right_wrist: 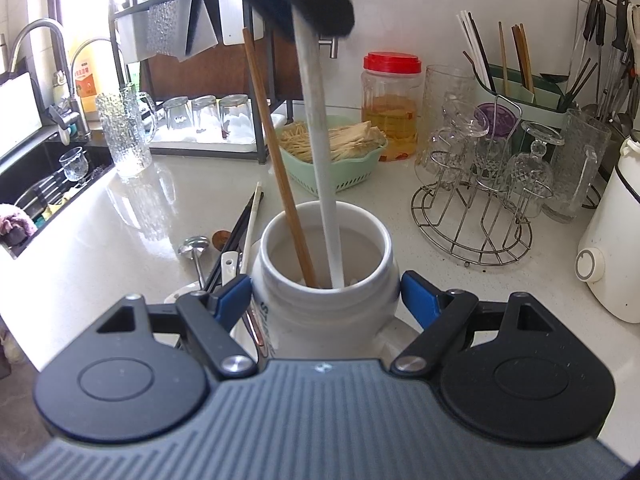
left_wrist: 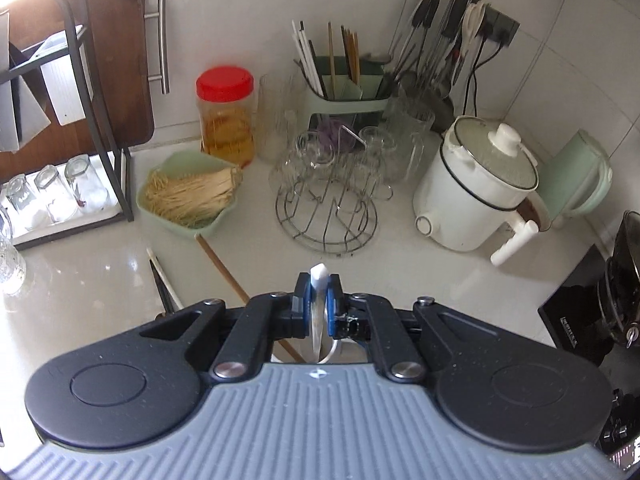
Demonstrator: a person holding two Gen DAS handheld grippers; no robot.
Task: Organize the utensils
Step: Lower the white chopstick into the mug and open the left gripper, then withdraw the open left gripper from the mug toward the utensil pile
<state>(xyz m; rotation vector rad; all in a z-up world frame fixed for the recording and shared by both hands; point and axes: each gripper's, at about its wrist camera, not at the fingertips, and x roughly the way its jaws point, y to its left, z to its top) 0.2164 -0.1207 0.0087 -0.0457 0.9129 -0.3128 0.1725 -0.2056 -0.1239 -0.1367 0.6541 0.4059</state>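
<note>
My right gripper (right_wrist: 326,294) is shut on a white ceramic mug (right_wrist: 326,280) near the counter's front edge. A wooden chopstick (right_wrist: 276,152) leans inside the mug. My left gripper (left_wrist: 319,300) is shut on a long white utensil (left_wrist: 319,280), held upright above the mug; in the right wrist view that utensil (right_wrist: 320,140) reaches down into the mug with the left gripper (right_wrist: 304,0) at its top. Loose chopsticks (right_wrist: 248,220) and spoons (right_wrist: 196,248) lie on a plate left of the mug.
A green basket (right_wrist: 340,176) of enoki, a red-lidded jar (right_wrist: 392,104), a wire rack (right_wrist: 476,208) of glasses, a green utensil holder (left_wrist: 344,88) and a white cooker (left_wrist: 476,184) stand behind. A sink (right_wrist: 48,176) is at left.
</note>
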